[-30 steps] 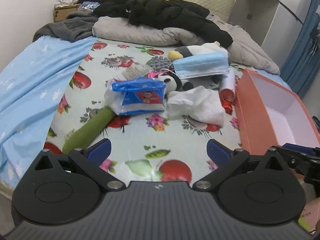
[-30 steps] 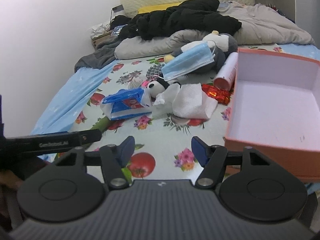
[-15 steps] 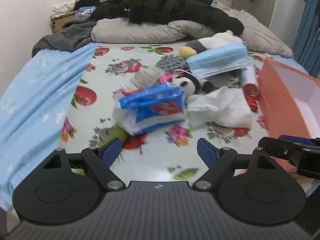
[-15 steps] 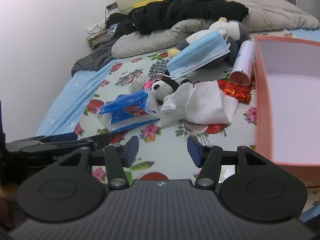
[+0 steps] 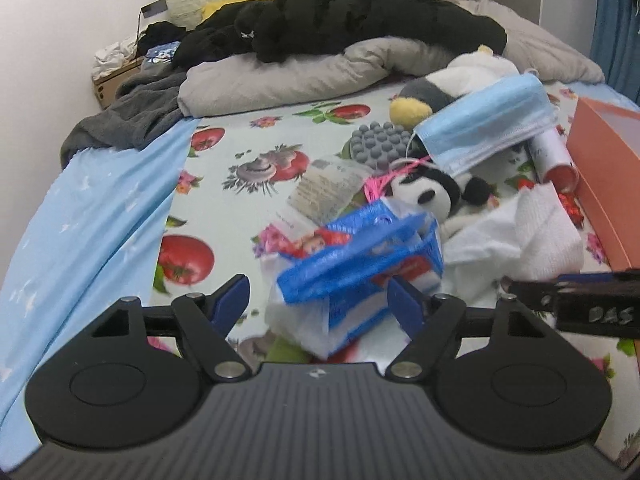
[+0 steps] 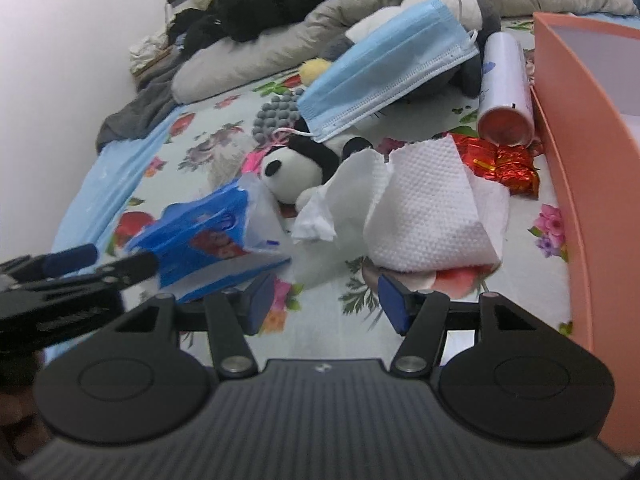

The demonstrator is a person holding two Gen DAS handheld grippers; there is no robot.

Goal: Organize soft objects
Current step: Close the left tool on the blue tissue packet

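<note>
On the fruit-print bedsheet [image 5: 256, 148], blue tissue pack [image 5: 356, 264] between the closing, still-apart left gripper [image 5: 320, 300] jaws, unpressed.

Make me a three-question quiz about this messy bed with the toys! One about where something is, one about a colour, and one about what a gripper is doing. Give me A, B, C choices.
1. Where is the face mask?
A. Inside the orange box
B. Draped on the big plush toy, above the little panda
C. Under the grey blanket

2. What colour is the tissue pack's wrapper?
A. Blue
B. Green
C. Yellow

3. What is the left gripper doing?
A. Squeezing the panda
B. Holding the mask
C. Open around the tissue pack, pads not pressing it

Answers:
1. B, the right wrist view shows the mask lying across the plush toy, behind the panda.
2. A, the plastic is blue with a red picture.
3. C, the jaws have just been closing, yet gaps still show on both sides of the pack, which sits between the pads.
</note>
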